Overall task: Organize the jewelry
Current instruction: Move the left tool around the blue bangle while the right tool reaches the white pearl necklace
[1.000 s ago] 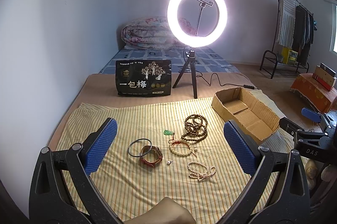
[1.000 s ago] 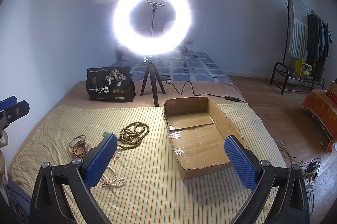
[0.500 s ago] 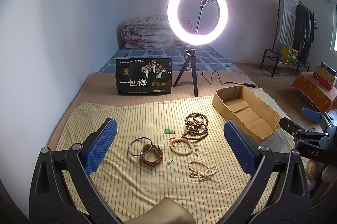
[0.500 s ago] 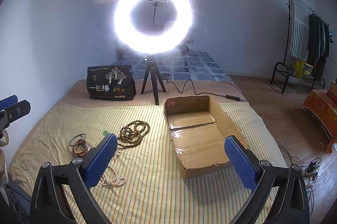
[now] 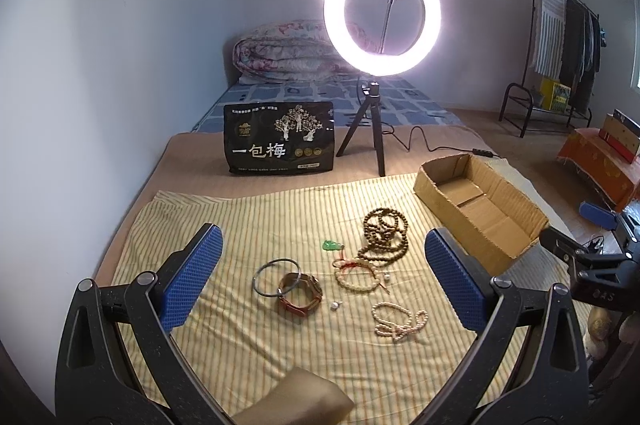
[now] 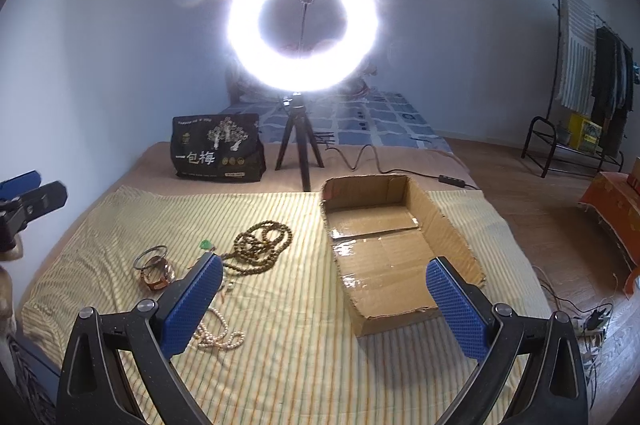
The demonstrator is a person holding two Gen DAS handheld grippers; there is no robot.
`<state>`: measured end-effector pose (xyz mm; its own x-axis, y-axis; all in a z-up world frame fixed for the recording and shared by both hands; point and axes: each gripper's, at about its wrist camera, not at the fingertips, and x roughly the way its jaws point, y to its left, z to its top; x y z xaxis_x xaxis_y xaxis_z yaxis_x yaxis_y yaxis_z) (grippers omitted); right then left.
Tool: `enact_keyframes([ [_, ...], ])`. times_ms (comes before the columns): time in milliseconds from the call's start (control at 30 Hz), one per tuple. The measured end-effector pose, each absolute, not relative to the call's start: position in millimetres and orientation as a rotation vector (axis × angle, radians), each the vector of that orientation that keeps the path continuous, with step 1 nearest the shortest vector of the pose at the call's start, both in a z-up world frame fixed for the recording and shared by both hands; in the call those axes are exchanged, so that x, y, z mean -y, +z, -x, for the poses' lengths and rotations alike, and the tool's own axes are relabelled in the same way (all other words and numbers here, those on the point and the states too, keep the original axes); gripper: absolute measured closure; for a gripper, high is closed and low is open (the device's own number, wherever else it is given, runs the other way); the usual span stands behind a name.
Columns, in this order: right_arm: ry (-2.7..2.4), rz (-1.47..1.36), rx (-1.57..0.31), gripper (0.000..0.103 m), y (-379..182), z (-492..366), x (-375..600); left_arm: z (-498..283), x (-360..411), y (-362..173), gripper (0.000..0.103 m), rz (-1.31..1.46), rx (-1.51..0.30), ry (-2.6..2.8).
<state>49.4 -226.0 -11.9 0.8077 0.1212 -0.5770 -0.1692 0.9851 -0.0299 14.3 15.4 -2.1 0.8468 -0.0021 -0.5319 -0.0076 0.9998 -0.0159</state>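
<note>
**Lying loose on the striped cloth: jewelry beside an open box**

Scattered across the yellow striped cloth (image 5: 224,225) is the jewelry: a long coil of brown wooden beads (image 5: 385,230), a small green pendant (image 5: 331,246), a pale bead bracelet with red cord (image 5: 358,275), a dark bangle (image 5: 276,275) overlapping a brown leather watch (image 5: 301,294), a tiny silver piece (image 5: 335,305) and a string of white pearls (image 5: 398,319). To their right, well apart from the beads, sits the cardboard box (image 6: 400,249), flaps open, nothing visible inside.

Above the pieces the left gripper (image 5: 320,281) hovers with its blue pads spread wide, gripping nothing. Likewise parted and bare, the right gripper (image 6: 324,305) hangs between pearls and box.

Behind stand a black printed bag (image 5: 280,143) and a lit ring light (image 5: 382,13) on a tripod.
</note>
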Motion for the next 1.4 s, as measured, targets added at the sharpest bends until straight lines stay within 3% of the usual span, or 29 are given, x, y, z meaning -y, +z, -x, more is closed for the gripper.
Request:
enact_keyframes([
  [500, 0.253, 0.085, -0.743, 0.002, -49.2, -76.7, 200.5, -67.0, -77.5, -50.8, 0.0, 0.11, -0.749, 0.086],
  [600, 0.265, 0.12, -0.756, 0.002, -59.5, -80.1, 191.6, -76.4, -90.1, -72.3, 0.015, 0.153, -0.823, 0.092],
  [700, 0.294, 0.131, -0.789, 0.002, -72.1, -83.8, 184.2, -83.2, -101.6, -93.6, 0.017, 0.199, -0.886, 0.094],
  [800, 0.315, 0.148, -0.811, 0.003, -85.0, -86.7, 177.0, -90.4, -110.3, -110.8, 0.033, 0.258, -0.95, 0.078],
  [1033, 0.355, 0.185, -0.853, 0.004, -103.7, -94.7, 162.5, -112.3, -132.9, -133.7, 0.033, 0.404, -1.034, 0.085],
  [1133, 0.358, 0.199, -0.867, 0.004, -109.8, -97.3, 158.5, -131.3, -134.8, -143.1, 0.023, 0.439, -1.084, 0.063],
  [1400, 0.36, 0.237, -0.868, 0.003, -115.7, -101.4, 149.7, -165.8, -135.7, -174.5, 0.022, 0.588, -1.202, 0.063],
])
